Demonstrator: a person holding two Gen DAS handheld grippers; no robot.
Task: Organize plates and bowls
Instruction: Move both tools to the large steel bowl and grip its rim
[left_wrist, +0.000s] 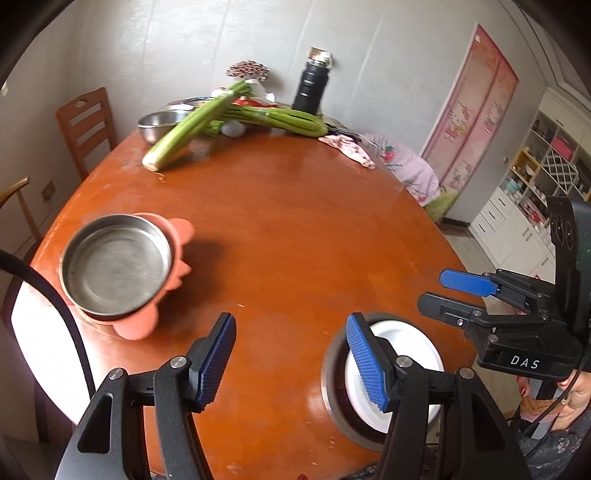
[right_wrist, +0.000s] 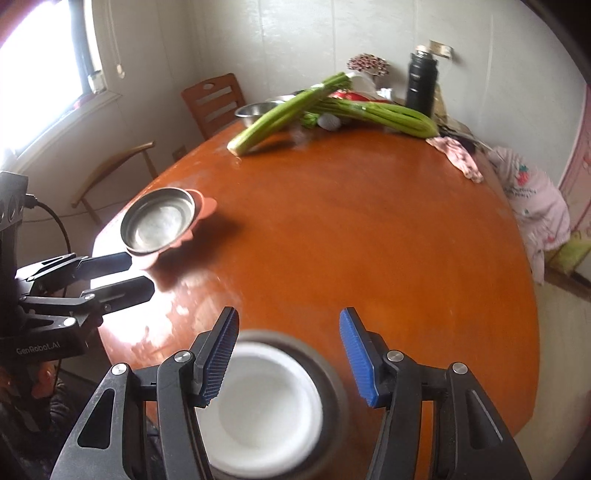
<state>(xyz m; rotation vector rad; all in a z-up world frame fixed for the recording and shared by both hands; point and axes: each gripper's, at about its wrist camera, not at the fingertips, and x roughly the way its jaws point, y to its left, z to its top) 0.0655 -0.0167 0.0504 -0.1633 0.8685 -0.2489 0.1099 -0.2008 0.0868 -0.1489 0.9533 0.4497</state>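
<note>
A steel dish (left_wrist: 116, 264) sits inside an orange flower-shaped plate (left_wrist: 177, 240) at the table's left edge; both show in the right wrist view, dish (right_wrist: 159, 221) on plate (right_wrist: 205, 205). A white plate (left_wrist: 417, 350) lies on a steel plate (left_wrist: 332, 373) near the front edge, also in the right wrist view, white (right_wrist: 266, 410) on steel (right_wrist: 328, 369). My left gripper (left_wrist: 291, 360) is open and empty above the table between the two stacks. My right gripper (right_wrist: 290, 356) is open and empty just above the white plate.
At the table's far end lie celery stalks (left_wrist: 192, 125), a steel bowl (left_wrist: 159, 123), a black flask (left_wrist: 310, 86) and a pink cloth (left_wrist: 349, 147). Wooden chairs (left_wrist: 86, 125) stand at the left. The orange-brown table (left_wrist: 306, 221) is round.
</note>
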